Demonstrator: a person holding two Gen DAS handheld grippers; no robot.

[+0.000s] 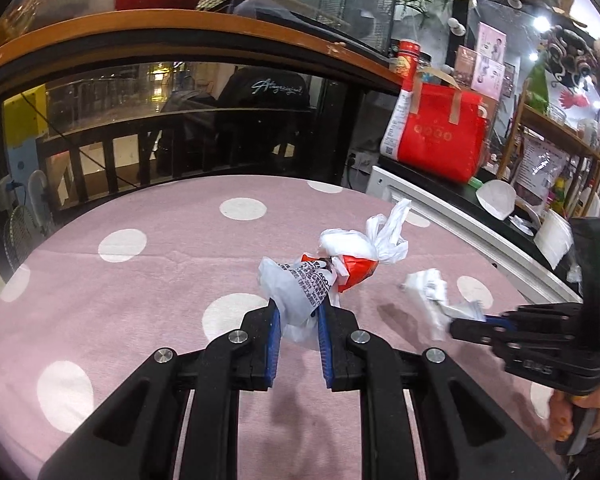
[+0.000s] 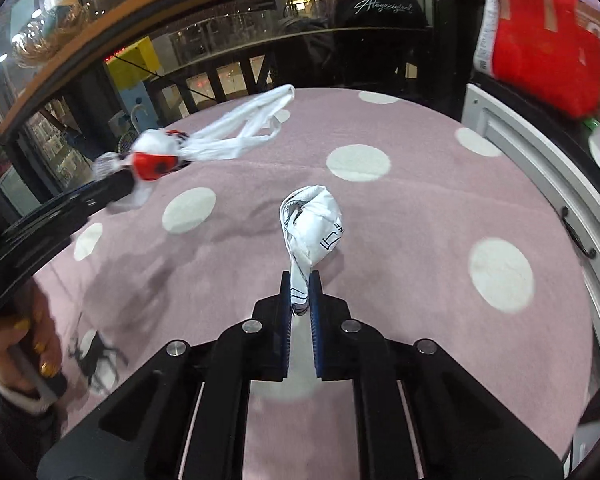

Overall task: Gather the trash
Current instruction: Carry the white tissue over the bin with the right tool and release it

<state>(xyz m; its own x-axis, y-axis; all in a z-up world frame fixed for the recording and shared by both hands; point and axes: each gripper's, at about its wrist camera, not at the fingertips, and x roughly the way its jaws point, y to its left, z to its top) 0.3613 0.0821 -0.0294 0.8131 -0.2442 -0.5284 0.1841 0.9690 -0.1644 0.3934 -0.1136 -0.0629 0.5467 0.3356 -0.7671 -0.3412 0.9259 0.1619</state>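
My left gripper [image 1: 299,312] is shut on a knotted white plastic bag [image 1: 300,284] with black print and a red wrapper inside, held above the pink polka-dot tablecloth [image 1: 140,280]. The bag also shows in the right wrist view [image 2: 156,156], its handles trailing right. My right gripper [image 2: 300,294] is shut on the twisted tail of a crumpled white paper wrapper [image 2: 312,220], lifted just over the cloth. That wrapper [image 1: 432,292] and the right gripper [image 1: 466,326] show at the right of the left wrist view.
A round table carries the pink cloth [image 2: 420,208]. A white cabinet edge [image 2: 532,168] runs along its right side. A red carry bag [image 1: 440,132] stands on a dark counter beyond. A glass railing with a wooden top [image 1: 180,28] is behind the table.
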